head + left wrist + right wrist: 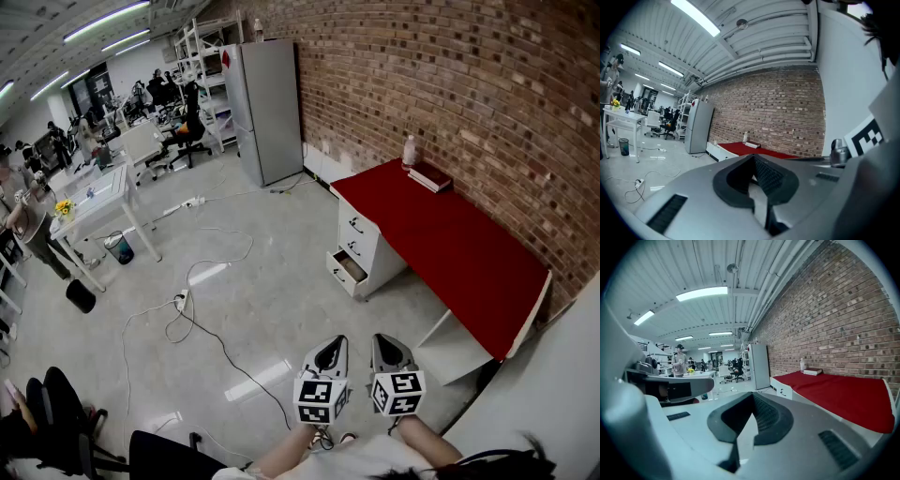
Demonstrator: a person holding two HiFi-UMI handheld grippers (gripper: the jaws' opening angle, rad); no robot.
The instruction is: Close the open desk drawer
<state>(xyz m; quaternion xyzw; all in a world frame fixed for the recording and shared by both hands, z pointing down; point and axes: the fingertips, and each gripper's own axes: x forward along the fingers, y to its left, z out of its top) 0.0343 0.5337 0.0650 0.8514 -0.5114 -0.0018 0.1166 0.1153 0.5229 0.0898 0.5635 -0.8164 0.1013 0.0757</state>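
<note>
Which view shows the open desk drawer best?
The head view: the bottom drawer of the white unit under the red desk stands pulled out, its inside visible. The right gripper view shows only the unit's upper front, the left gripper view only the distant desk; neither shows the open drawer.

Long brick wall [450, 84] on the right side. Tall grey fridge [267, 108] against it, far back. White bottle [409, 150] just beside a dark red book [430, 176], close to the wall. Black cables [216, 347] in loops across the shiny grey floor [272, 244], with a white plug strip [181, 301]. White table [103, 202] at the left, yellow flowers [64, 206] on top, small bin [119, 248] by its leg. Black chair [192, 127] and white shelves [211, 56] further back.
</note>
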